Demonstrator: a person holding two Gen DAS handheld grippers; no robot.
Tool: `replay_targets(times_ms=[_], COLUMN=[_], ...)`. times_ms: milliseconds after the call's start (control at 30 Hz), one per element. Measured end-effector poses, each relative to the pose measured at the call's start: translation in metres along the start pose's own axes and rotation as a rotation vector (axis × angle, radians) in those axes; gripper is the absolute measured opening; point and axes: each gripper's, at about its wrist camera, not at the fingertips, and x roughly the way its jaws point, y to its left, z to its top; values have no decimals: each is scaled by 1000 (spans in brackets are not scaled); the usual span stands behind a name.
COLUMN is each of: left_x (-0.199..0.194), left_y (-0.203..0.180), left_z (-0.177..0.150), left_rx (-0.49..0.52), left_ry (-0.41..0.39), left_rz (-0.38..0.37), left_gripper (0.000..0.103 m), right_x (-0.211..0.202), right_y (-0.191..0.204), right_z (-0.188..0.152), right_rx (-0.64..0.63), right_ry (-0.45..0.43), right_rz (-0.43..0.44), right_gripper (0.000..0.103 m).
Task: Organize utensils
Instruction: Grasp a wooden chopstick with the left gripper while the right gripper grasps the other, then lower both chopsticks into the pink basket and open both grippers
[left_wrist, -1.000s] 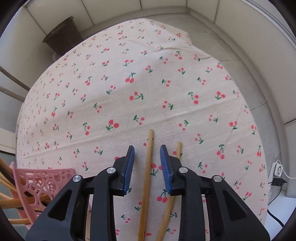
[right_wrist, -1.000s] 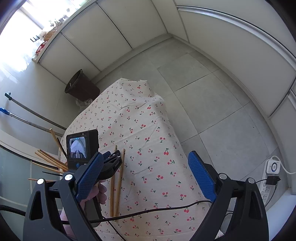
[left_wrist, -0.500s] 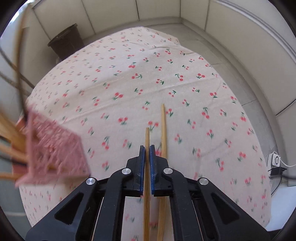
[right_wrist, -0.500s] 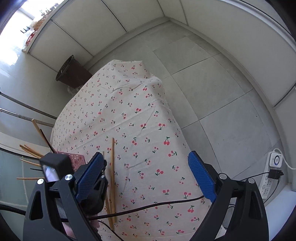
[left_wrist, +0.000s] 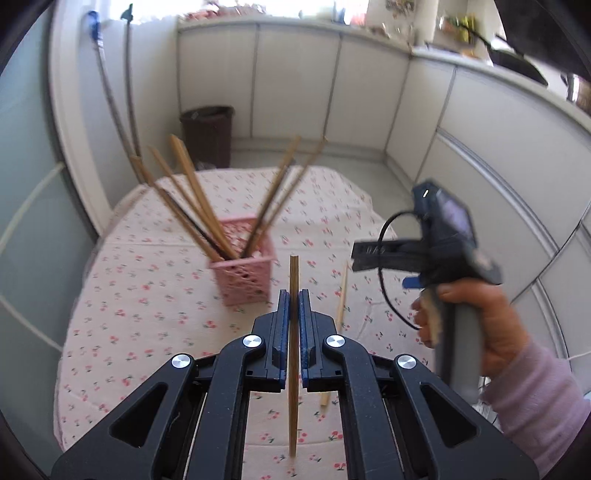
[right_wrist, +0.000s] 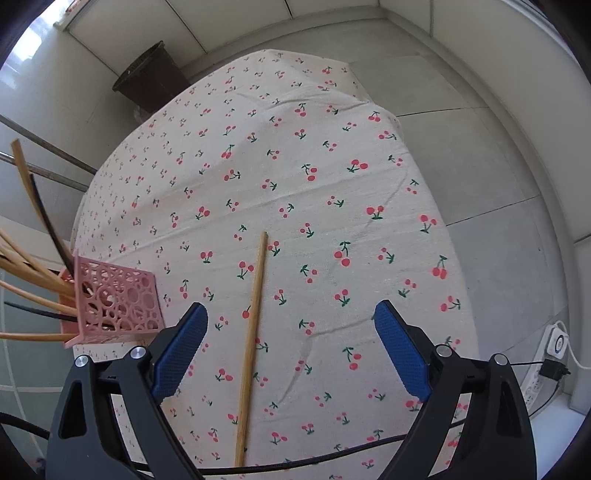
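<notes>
Left gripper (left_wrist: 294, 308) clamps a chopstick (left_wrist: 293, 354) above the desk (right_wrist: 332, 206), pink basket (left_wrist: 243, 275) just ahead; right gripper (right_wrist: 290, 350) gapes wide over another chopstick (right_wrist: 252, 332)

We are seeing the basket (left_wrist: 242, 275) standing on the table (left_wrist: 147, 295), chopsticks (left_wrist: 192, 199) leaning in it, one chopstick (right_wrist: 251, 332) lying on the cloth to its right, the bin (left_wrist: 207, 133) sitting behind the table

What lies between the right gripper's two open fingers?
In the right wrist view, one chopstick lies on the cherry tablecloth between the right gripper fingers, nearer its left finger.
</notes>
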Motion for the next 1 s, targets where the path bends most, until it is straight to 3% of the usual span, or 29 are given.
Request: replay_targets(times_ms=[133,200,233,400,467,600,700,1000], left_x=[-26,-31,-36,-49,-47,-49,-48,-57], left_y=[14,15,17,24,31,37,43,55], left_z=[1,3,4,4,5,6,8,14], left_rx=[-20,-21,-17,-22,-37,-60,-90,-134], left_ry=[-85,-105,-119,-170,-169,-169,-163,-196], left_rz=[30,18,17,25,19,12,-7,-19], left_gripper=[4,4,4,4,4,4,4,4], right_x=[18,29,35,43,42,38,11,-124], right_y=[12,22,26,50,52,44,47,55], right_z=[1,1,1,-6,-9,-14,-22,-64], right_rx=[-9,-32,-44,-152,-173,-151,-181,-300], right_ry=[-29,-27,-19,-93,-107,-77,-146,-391], right_rz=[-41,-72,-87,-158,-153,-64,-23,171], right_gripper=[72,63,54,33,8,6,6,6])
